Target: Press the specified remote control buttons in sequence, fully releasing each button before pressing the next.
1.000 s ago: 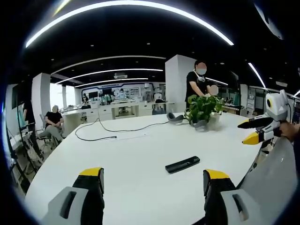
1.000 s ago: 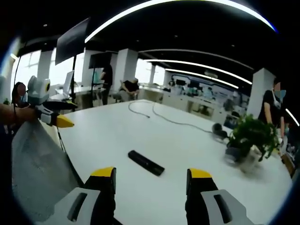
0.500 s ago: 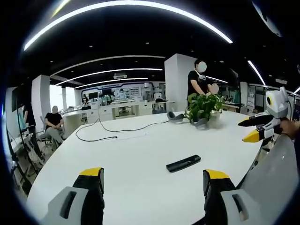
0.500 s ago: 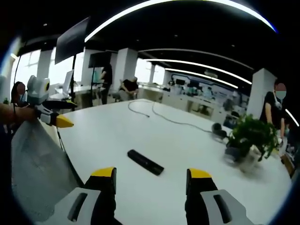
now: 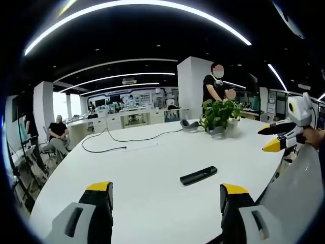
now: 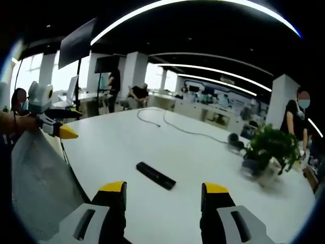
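Observation:
A black remote control (image 5: 198, 175) lies flat on the white table (image 5: 137, 173), ahead and a little right of my left gripper (image 5: 167, 193), whose yellow-tipped jaws stand wide apart with nothing between them. In the right gripper view the same remote control (image 6: 156, 175) lies just beyond my right gripper (image 6: 163, 192), also open and empty. The right gripper (image 5: 274, 138) enters the left gripper view at the right edge, above the table's rim. The left gripper (image 6: 65, 125) appears at the left of the right gripper view, held by a hand.
A potted plant (image 5: 219, 116) and grey headphones (image 5: 189, 127) stand at the table's far side, with a black cable (image 5: 117, 142) trailing across it. A person (image 5: 213, 86) stands behind the plant; another (image 5: 57, 131) sits at the left. White cloth (image 6: 40, 178) hangs at the near edge.
Both views have shifted only slightly. The remote lies where it was, and both grippers stay open.

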Motion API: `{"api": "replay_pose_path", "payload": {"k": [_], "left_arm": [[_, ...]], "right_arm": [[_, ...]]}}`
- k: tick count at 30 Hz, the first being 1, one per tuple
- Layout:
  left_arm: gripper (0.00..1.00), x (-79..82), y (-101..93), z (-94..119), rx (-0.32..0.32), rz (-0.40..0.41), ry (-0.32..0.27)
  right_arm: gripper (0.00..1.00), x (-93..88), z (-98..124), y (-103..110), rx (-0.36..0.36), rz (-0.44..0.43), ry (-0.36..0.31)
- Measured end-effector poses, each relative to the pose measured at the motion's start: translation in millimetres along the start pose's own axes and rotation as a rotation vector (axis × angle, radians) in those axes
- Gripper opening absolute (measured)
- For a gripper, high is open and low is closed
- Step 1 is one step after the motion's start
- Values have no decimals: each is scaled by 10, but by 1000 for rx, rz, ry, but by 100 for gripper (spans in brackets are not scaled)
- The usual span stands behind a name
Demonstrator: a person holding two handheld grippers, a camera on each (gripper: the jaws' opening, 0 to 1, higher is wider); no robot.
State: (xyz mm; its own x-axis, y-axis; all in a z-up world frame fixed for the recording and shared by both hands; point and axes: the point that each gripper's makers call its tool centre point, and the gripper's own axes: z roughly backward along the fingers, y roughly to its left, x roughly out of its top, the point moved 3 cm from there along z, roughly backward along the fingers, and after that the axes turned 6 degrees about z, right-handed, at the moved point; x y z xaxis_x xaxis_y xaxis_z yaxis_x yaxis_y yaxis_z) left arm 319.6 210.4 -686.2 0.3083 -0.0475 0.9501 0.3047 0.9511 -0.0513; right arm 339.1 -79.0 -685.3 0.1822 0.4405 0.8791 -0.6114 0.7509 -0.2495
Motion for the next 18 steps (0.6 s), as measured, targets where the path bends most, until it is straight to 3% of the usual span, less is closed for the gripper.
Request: {"api": "replay_pose_path", "payload": {"k": [7,12,16,18], "left_arm": [[92,-9,-24,-8,-20,17,7],[93,-85,-72,-37,-39,-4,66],[93,-70,-57,-32,-39,23,61],[94,-100,-69,-43,-49,30,90]], "right_arm": [[57,1,-9,17,8,6,4],[61,-80,-54,31,6,22,67],[60,-83,-47,26,1,39,75],[59,-72,-42,25,3,32,68]]}}
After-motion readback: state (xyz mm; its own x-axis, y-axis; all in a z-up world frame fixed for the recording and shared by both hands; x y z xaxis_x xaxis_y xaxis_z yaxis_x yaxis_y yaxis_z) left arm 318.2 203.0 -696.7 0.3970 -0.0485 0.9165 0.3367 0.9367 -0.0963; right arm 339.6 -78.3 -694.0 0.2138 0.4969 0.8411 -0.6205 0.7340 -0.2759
